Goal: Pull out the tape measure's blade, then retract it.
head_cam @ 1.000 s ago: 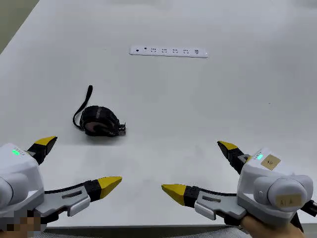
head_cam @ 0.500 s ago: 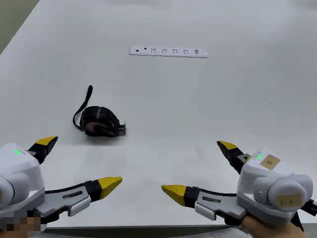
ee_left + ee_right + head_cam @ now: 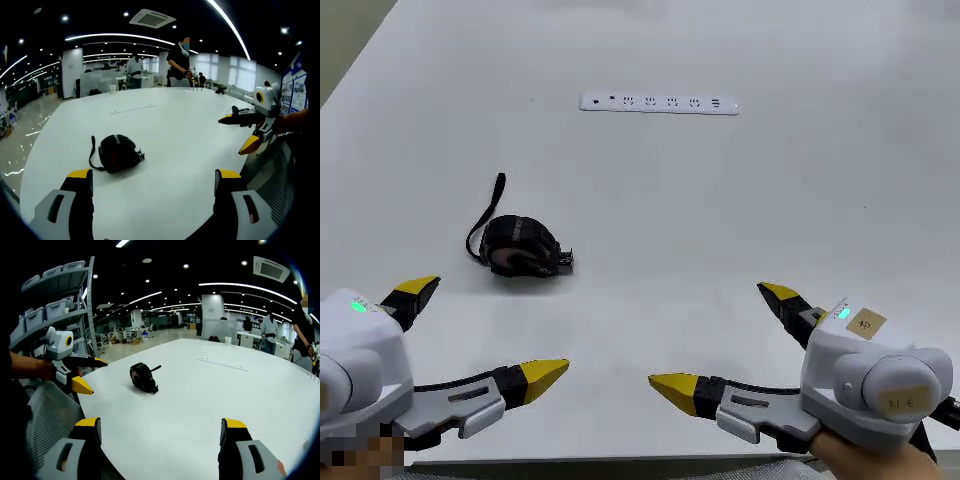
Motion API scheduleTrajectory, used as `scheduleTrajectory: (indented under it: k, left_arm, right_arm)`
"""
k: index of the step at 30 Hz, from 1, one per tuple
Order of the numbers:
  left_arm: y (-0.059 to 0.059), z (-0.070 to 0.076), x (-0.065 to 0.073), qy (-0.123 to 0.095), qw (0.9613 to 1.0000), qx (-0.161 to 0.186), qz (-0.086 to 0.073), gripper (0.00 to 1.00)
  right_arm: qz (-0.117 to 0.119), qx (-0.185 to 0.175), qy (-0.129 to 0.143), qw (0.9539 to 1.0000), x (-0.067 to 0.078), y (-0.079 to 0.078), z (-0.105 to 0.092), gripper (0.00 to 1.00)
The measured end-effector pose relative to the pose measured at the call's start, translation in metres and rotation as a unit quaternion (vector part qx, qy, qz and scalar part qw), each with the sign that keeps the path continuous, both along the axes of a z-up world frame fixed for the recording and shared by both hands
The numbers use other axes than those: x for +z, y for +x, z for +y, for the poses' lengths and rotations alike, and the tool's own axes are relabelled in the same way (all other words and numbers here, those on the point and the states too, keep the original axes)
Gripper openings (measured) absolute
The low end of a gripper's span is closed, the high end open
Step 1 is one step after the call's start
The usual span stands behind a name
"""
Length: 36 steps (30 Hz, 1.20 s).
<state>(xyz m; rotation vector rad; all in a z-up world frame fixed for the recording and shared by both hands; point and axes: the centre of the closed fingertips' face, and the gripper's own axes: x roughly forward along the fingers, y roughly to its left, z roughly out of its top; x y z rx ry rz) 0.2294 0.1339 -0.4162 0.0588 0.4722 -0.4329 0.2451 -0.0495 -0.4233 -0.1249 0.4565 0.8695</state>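
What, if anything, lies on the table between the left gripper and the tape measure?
Nothing visible. Bare white table separates the open left gripper from the tape measure, in both the head view and the left gripper view. The power strip lies beyond the tape measure, out of the path.

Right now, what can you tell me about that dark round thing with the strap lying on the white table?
It is a tape measure: a rounded black case, plastic-looking, with a reddish patch. A black wrist strap loops from its far side. The blade is drawn in, its end hook at the case's mouth. It rests on the white table, touched by nothing else.
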Motion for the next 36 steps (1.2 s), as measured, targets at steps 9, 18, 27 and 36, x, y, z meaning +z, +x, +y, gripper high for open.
scheduleTrajectory:
  k: [9,18,27,36]
  left_arm:
    - [0.003,-0.002,-0.001,0.002,0.9999,-0.009,0.003,0.99]
    - [0.009,0.0,-0.006,0.006,0.9998,-0.018,0.01,0.99]
    - [0.018,0.001,-0.008,0.008,0.9995,-0.026,0.013,0.99]
    - [0.031,0.002,-0.01,0.015,0.999,-0.038,0.019,0.99]
  right_arm:
    - [-0.001,0.012,0.002,0.9999,0.001,0.005,0.001,0.99]
    - [0.002,0.035,0.003,0.9994,0.0,0.014,0.004,0.99]
    - [0.005,0.056,-0.001,0.9984,-0.005,0.025,0.009,0.99]
    - [0.009,0.08,-0.008,0.9967,-0.012,0.033,0.011,0.97]
